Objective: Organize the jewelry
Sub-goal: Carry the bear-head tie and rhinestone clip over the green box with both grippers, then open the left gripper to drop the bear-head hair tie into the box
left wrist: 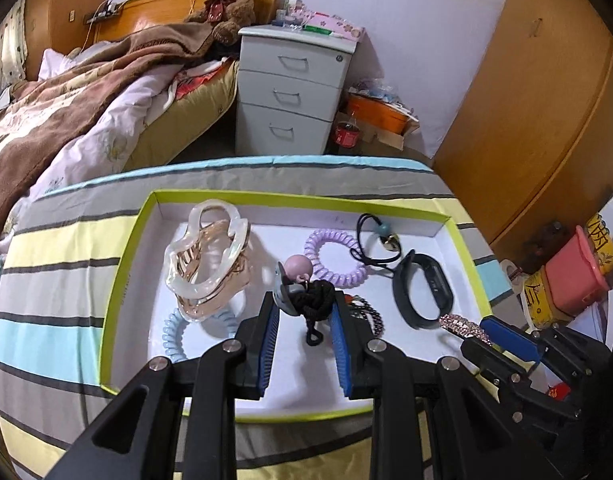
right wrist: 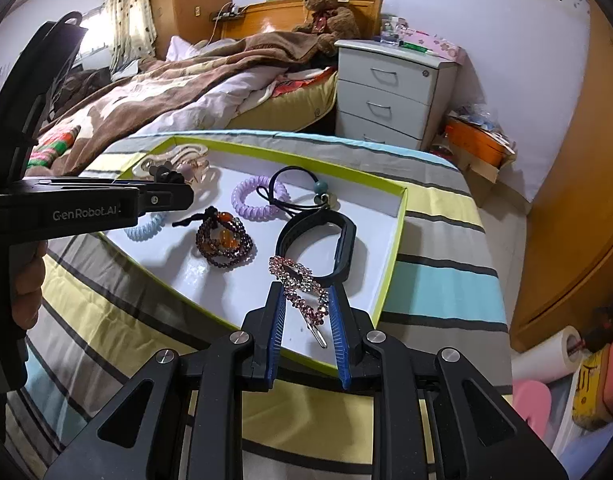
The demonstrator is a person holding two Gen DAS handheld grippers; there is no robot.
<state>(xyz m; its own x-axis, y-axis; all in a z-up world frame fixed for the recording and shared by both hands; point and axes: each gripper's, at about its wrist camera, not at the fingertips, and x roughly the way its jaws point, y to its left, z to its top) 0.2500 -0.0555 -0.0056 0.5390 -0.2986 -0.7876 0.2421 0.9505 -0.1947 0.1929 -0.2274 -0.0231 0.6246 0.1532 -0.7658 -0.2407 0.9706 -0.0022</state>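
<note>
A white tray with a lime rim (left wrist: 126, 264) (right wrist: 390, 248) lies on the striped cloth. My left gripper (left wrist: 304, 300) is shut on a black hair tie with a pink bead (left wrist: 312, 292), held over the tray. My right gripper (right wrist: 306, 294) is shut on a rhinestone hair clip (right wrist: 300, 284) over the tray's near right corner; it also shows in the left wrist view (left wrist: 464, 326). In the tray lie a clear claw clip (left wrist: 208, 256), a purple coil tie (left wrist: 334, 258) (right wrist: 258, 196), a blue coil tie (left wrist: 174, 338), a black fitness band (left wrist: 422, 288) (right wrist: 330, 240), a beaded bracelet (right wrist: 224, 244) and a black elastic with a bead (left wrist: 380, 236).
The striped cloth (left wrist: 58, 280) covers the surface under the tray. A bed with a brown blanket (left wrist: 66, 92) and a white drawer unit (left wrist: 290, 92) stand behind. A pink tub and tins (left wrist: 574, 276) sit at the right, by a wooden wardrobe (left wrist: 546, 100).
</note>
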